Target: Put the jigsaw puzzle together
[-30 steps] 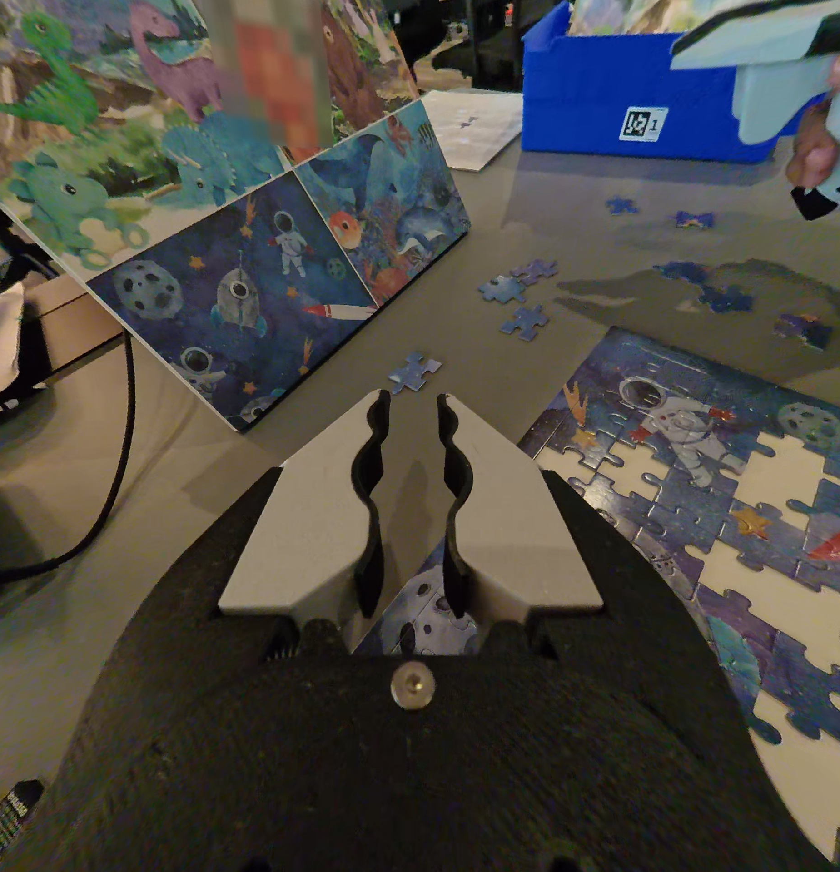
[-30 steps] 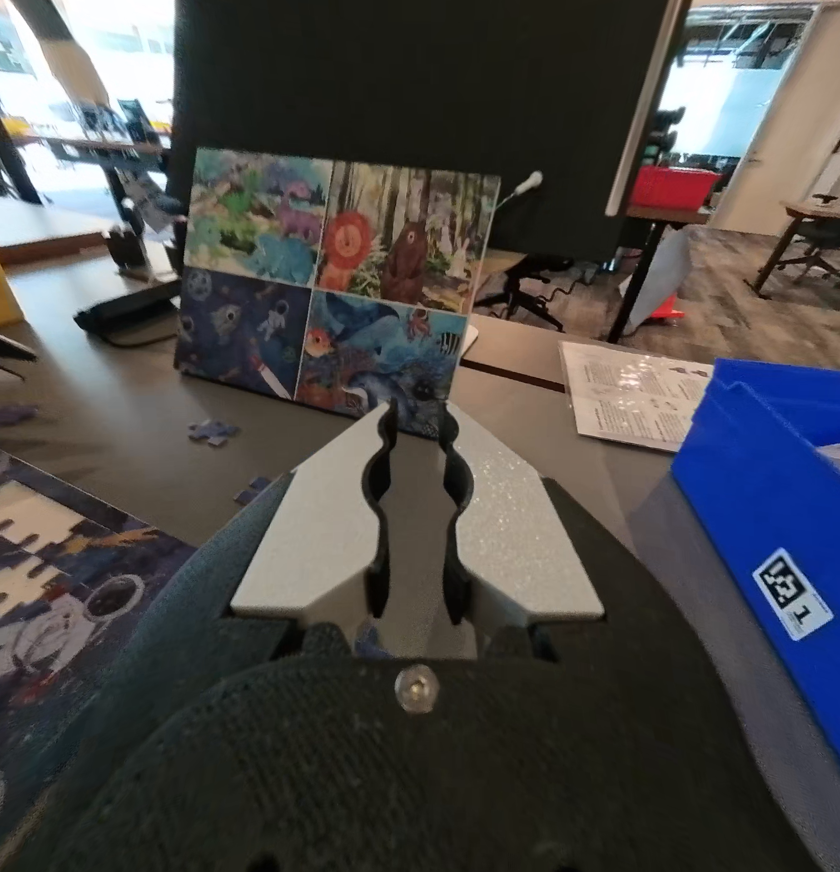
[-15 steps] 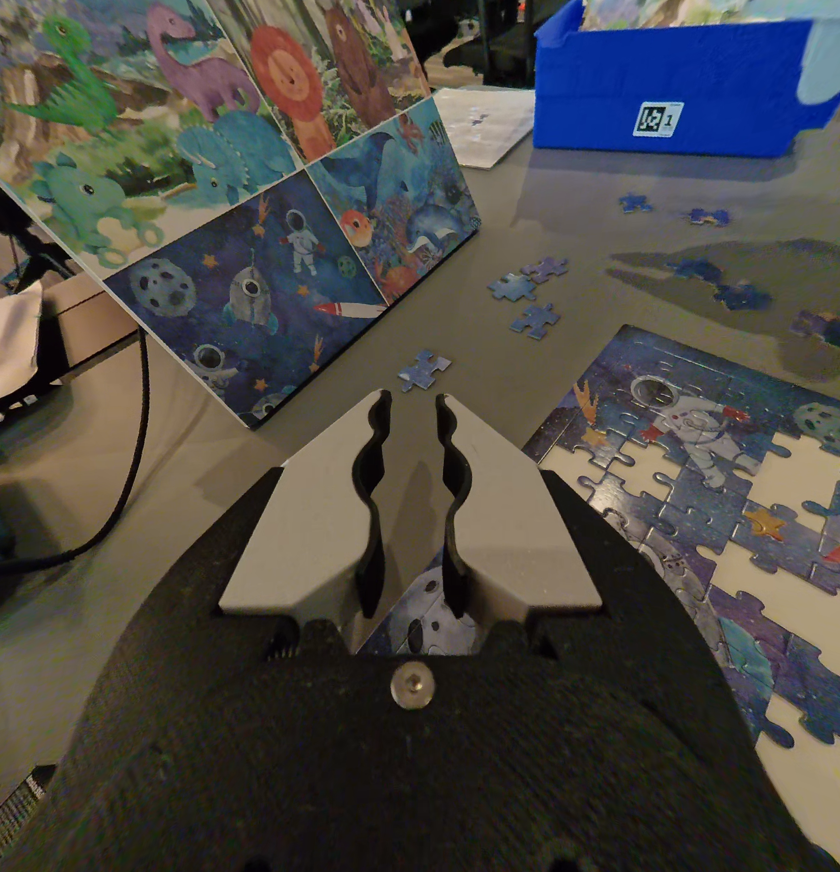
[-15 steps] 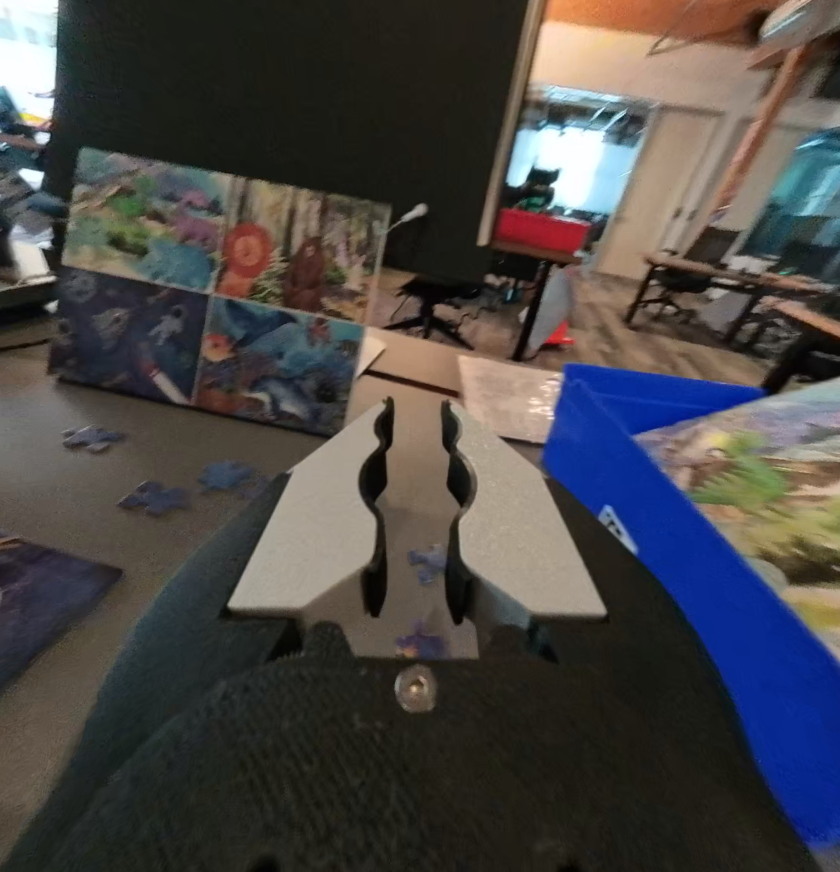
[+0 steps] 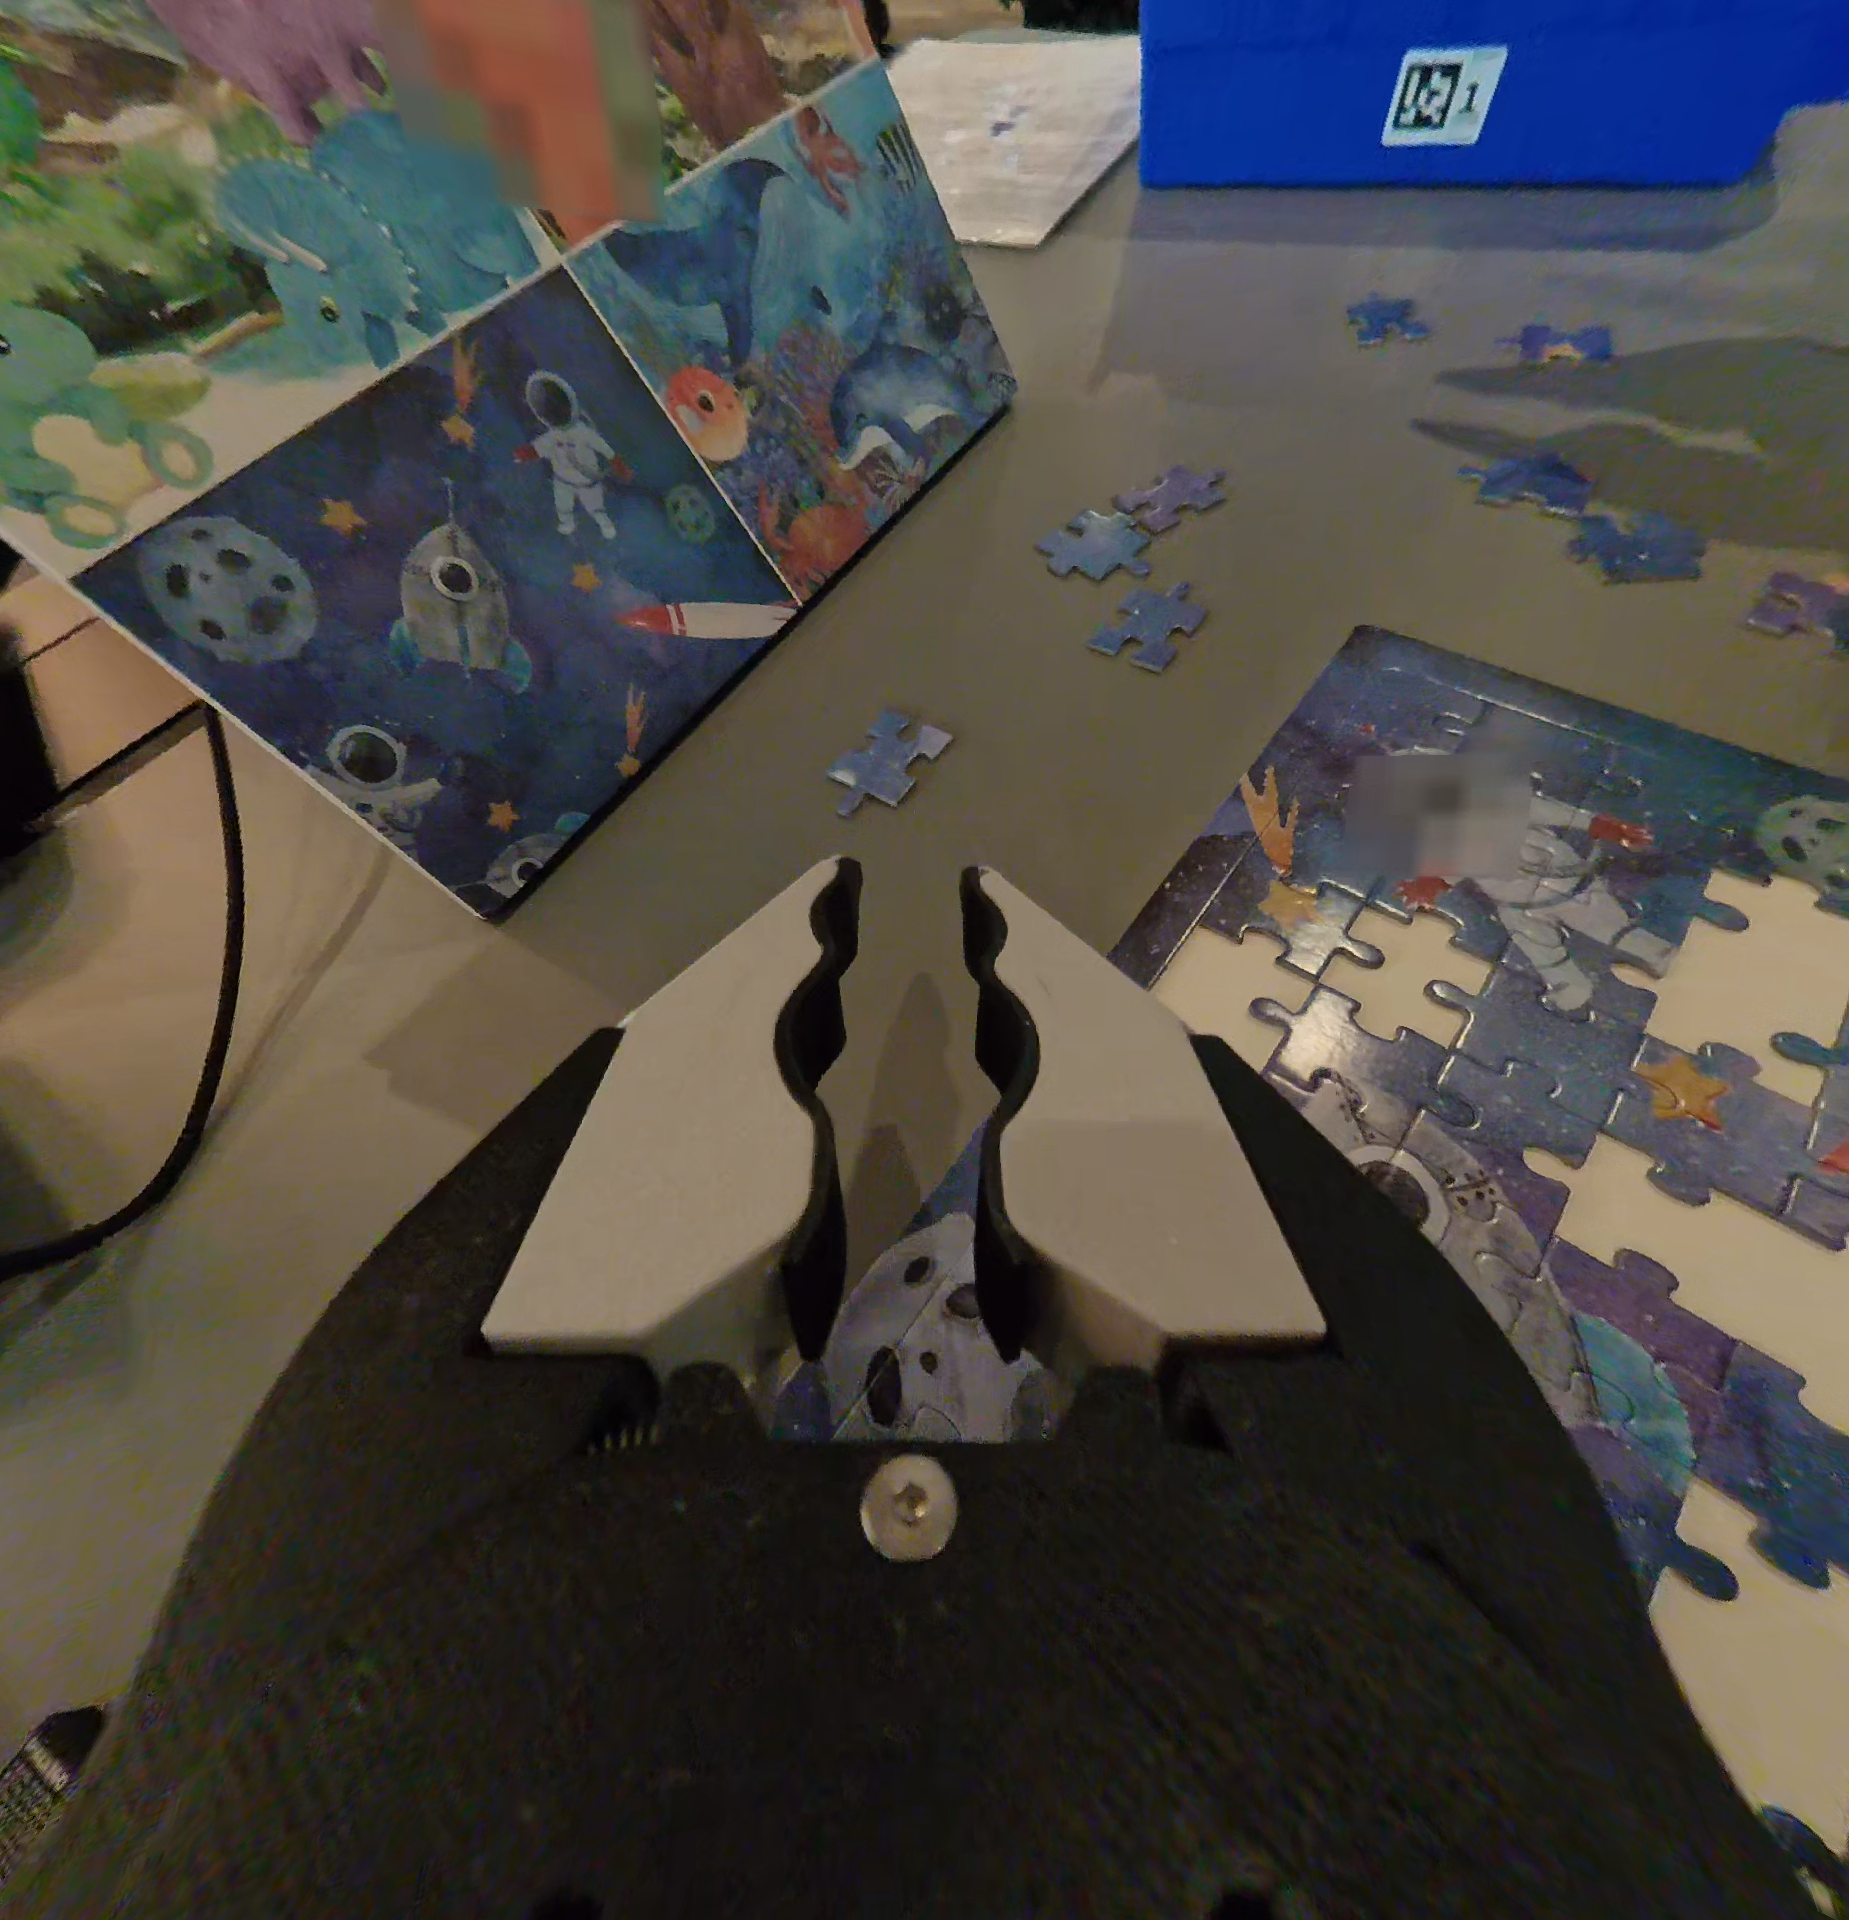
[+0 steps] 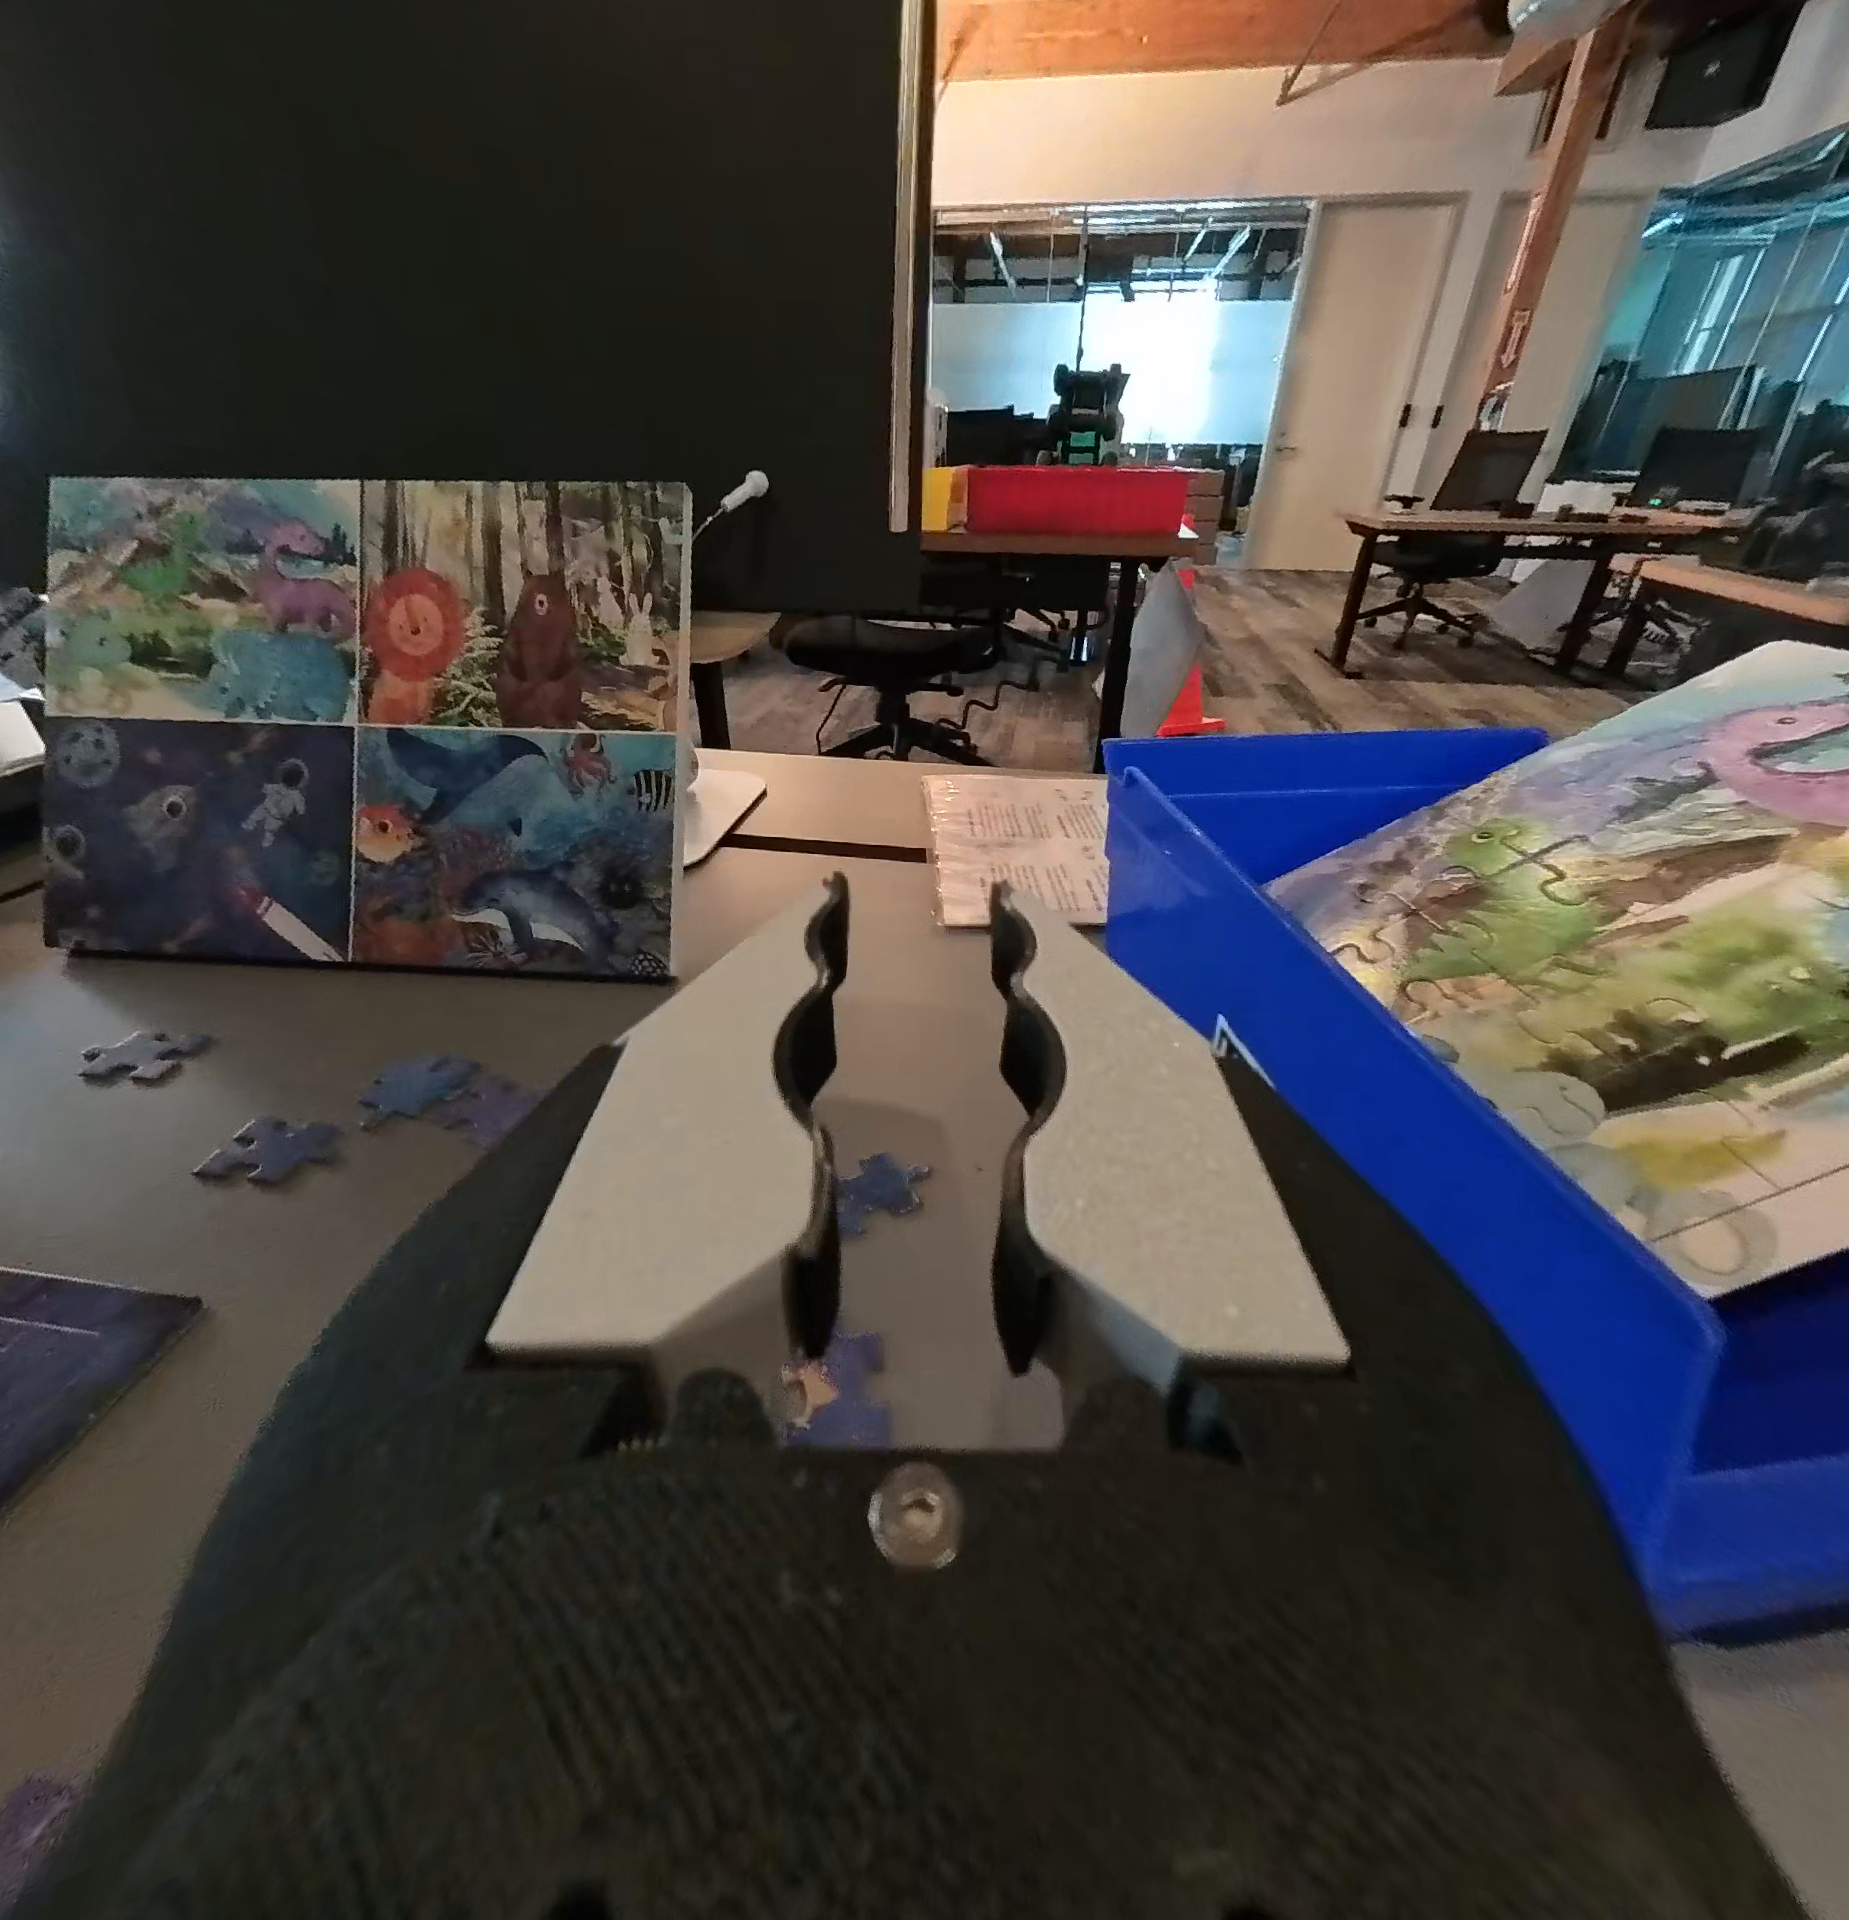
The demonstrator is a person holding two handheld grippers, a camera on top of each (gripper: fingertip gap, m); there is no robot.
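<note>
The right hand-held gripper (image 6: 912, 899), jaws widened and empty, has been swung toward loose blue cardboard puzzle pieces (image 6: 878, 1184); a pick is judged imminent.

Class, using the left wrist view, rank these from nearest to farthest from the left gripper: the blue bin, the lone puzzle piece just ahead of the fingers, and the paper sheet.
1. Lone puzzle piece, just ahead of the left gripper.
2. Paper sheet, far ahead, beside the picture board.
3. Blue bin, far ahead to the right; barely beyond the sheet, nearly too close to call.
</note>
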